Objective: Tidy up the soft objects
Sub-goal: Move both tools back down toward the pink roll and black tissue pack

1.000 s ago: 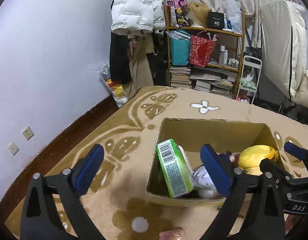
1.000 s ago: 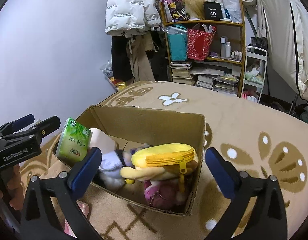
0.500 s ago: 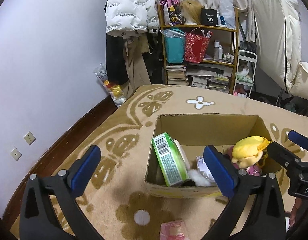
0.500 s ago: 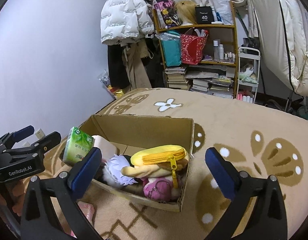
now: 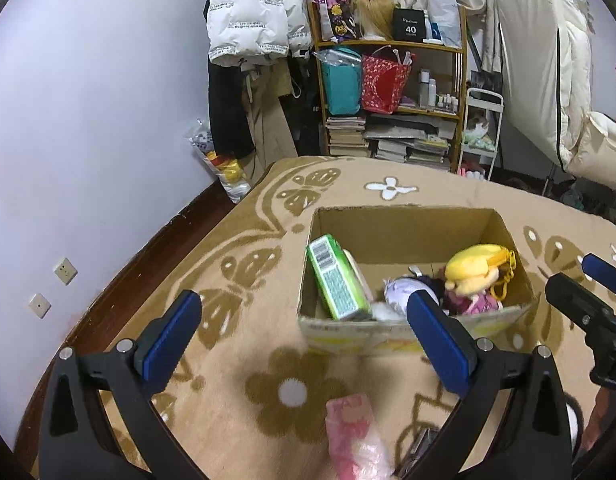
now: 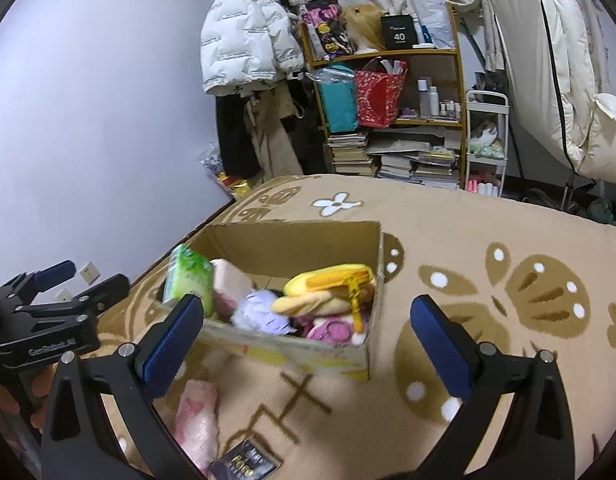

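An open cardboard box (image 5: 400, 228) (image 6: 292, 240) stands on the tan carpet. It holds a green tissue pack (image 5: 336, 282) (image 6: 188, 276), a lilac-white plush (image 5: 400, 290) (image 6: 260, 308), a yellow plush pouch (image 5: 476, 264) (image 6: 328, 286) and a pink plush (image 6: 328, 328). A pink soft packet (image 5: 354, 428) (image 6: 196, 416) lies on the carpet in front of the box. My left gripper (image 5: 304, 332) is open and empty, above the carpet before the box. My right gripper (image 6: 308, 334) is open and empty, at the box's near wall.
A dark packet (image 6: 244, 460) lies on the carpet beside the pink one. A shelf (image 5: 392, 92) with bags, books and bottles stands at the back wall, with hanging coats (image 5: 252, 20) to its left and a small white cart (image 5: 480, 132) to its right.
Both grippers have pulled back and up from the box, which now looks smaller and farther. The pink packet and the dark packet have come into view below.
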